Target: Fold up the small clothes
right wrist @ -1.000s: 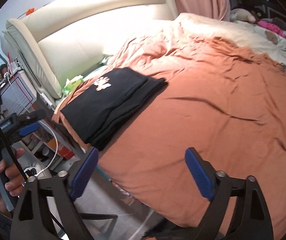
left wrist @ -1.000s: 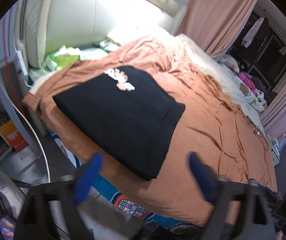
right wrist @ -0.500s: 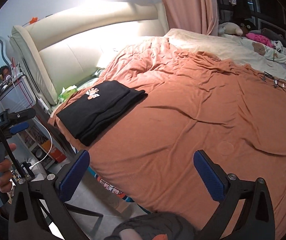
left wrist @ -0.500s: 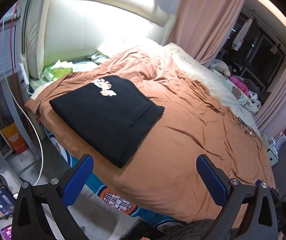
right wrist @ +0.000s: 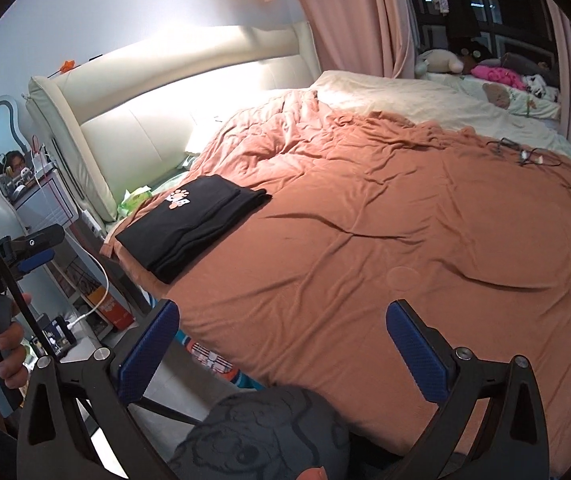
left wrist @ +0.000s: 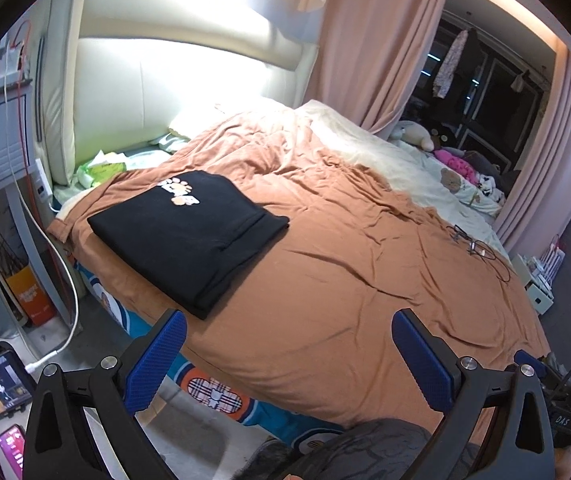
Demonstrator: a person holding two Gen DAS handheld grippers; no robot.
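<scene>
A: Both hand-held grippers first: the left hand-held gripper [left wrist: 288, 356] has its blue pads spread wide with nothing between them, and the right hand-held gripper [right wrist: 281, 350] the same; its jaws have just been opening to their widest, also with nothing in them.

B: And the count, biggest down?

A: One bed [left wrist: 365, 280] under one orange cover, one cream headboard [left wrist: 173, 92], one black folded garment [left wrist: 189, 232] with a paw print on top. It lies flat at the bed's near corner by the headboard, one side close to the cover's edge.

B: Room to move?

A: The broad orange stretch beside the garment is bare (only wrinkles). A tangle of cables [left wrist: 473, 244] sits well apart toward the far side.

B: Around it?

A: Soft toys [right wrist: 485, 68] by the curtain, a shelf unit [left wrist: 1, 184] and a white cord beside the bed, a green packet [left wrist: 101, 168] near the headboard. A knee in grey patterned fabric [right wrist: 261, 436] shows low between the right gripper's arms.
</scene>
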